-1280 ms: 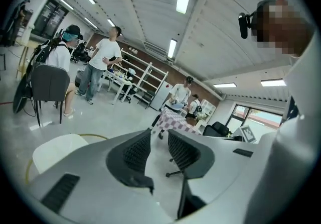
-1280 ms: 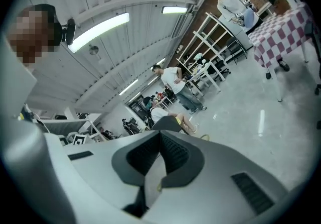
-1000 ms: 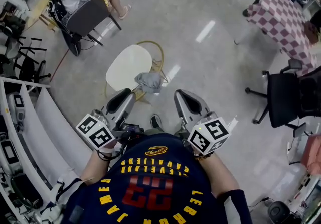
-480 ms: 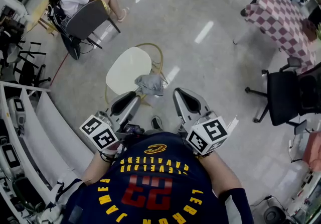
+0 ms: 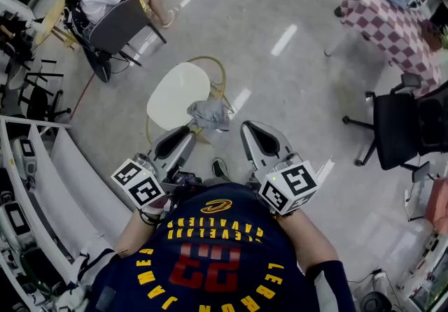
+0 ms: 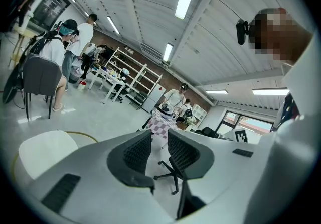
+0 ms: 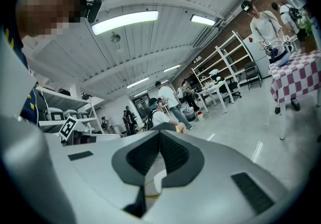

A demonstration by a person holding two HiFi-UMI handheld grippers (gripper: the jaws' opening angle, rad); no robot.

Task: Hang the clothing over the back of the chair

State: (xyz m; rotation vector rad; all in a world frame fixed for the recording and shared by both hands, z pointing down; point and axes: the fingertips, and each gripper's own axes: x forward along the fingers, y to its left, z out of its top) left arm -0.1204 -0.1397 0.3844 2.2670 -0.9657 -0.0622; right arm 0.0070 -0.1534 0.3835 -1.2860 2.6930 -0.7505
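A white round-seated chair [image 5: 178,94] with a gold wire frame stands on the floor ahead of me. Grey clothing [image 5: 208,115] lies bunched over its near right edge, on the frame. My left gripper [image 5: 178,139] hovers just short of the clothing; its jaws stand apart with nothing between them [image 6: 159,133]. The chair's seat [image 6: 45,150] shows low at the left of the left gripper view. My right gripper [image 5: 262,141] hangs beside the left one, right of the clothing and clear of it. Its pads meet at the tips [image 7: 159,133] and hold nothing.
A person sits on a grey chair [image 5: 119,24] at the upper left. A checkered table [image 5: 395,24] stands at the upper right, a black office chair [image 5: 395,132] at the right. White shelving [image 5: 42,178] runs along my left. Several people stand further off.
Both grippers stay almost where they were. A person walking at the top edge has moved to the left.
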